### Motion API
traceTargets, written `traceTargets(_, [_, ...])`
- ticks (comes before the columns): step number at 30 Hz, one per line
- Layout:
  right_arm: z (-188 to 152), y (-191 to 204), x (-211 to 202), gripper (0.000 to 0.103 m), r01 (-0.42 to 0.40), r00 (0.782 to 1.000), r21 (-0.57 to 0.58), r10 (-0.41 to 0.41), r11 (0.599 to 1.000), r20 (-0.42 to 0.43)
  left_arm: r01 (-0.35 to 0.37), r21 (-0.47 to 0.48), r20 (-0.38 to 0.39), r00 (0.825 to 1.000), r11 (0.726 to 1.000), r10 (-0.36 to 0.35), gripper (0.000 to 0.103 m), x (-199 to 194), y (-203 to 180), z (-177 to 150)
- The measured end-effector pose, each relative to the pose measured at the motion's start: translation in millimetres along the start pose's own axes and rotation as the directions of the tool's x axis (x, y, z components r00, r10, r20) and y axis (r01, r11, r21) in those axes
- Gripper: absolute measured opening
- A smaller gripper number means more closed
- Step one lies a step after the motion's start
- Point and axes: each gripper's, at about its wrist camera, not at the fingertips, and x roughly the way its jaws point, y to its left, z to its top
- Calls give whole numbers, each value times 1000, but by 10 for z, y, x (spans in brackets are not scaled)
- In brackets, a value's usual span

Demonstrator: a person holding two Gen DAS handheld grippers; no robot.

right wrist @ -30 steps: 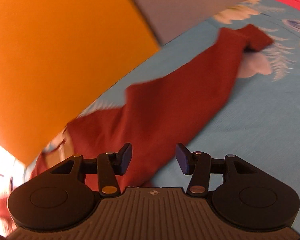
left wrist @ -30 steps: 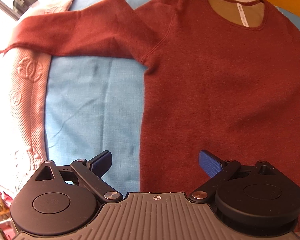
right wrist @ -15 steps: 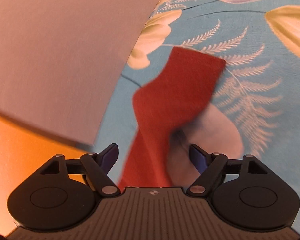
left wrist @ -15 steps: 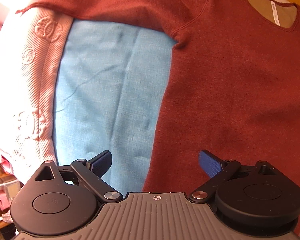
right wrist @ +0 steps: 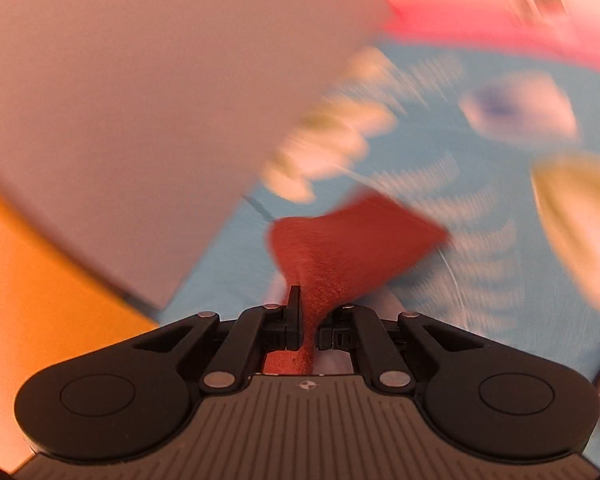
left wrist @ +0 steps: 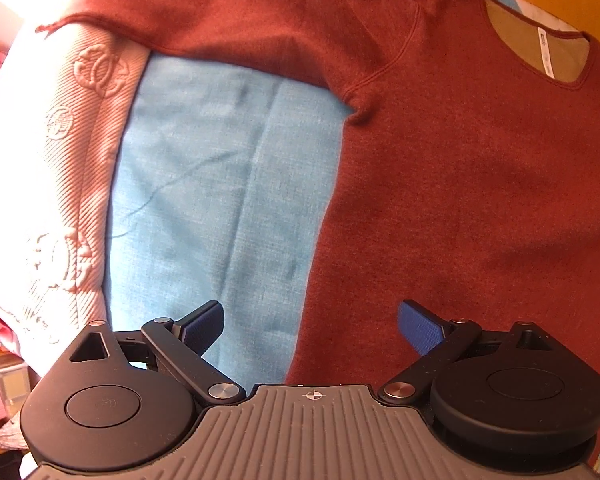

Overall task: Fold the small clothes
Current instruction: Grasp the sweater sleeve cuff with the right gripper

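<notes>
So far the folding is barely getting going: the rust-red knitted long-sleeved sweater (left wrist: 460,200) is lying face up and flat on the light blue woven bedsheet (left wrist: 220,200), its body unfolded and its one visible sleeve (left wrist: 220,28) stretching out sideways until the cuff is resting on the pale pink embossed quilt (left wrist: 60,140) at the edge. The left gripper (left wrist: 310,324) is hovering over the lower side edge of the sweater with its blue-padded fingers (left wrist: 420,328) standing wide apart and gripping nothing. The right gripper (right wrist: 309,320) is pinching a strip of the same red fabric, the jaws closed tight on it, and the loose red end (right wrist: 360,236) is hanging out beyond them above the flower-printed blue sheet (right wrist: 480,220); judging by its narrowness this is probably the other sleeve, being brought in for a first fold. Both sleeves and the body are therefore awaiting folding. The right view is smearing heavily with motion, so the pinched piece's exact identity is hard to make out, and the sweater's bottom hem is hiding behind the left gripper's body.
</notes>
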Motion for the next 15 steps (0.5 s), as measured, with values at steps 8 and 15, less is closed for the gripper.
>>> traceTargets(8, [-1081, 1344, -1190, 7, -62, 921, -699, 311, 712, 235, 8, -16, 64, 998, 1000, -7, 103, -59, 156, 15])
traceTargets(15, [-3009, 1917, -1745, 29, -113, 834, -967, 551, 227, 32, 48, -64, 74, 996, 997, -43, 103, 20, 437, -48])
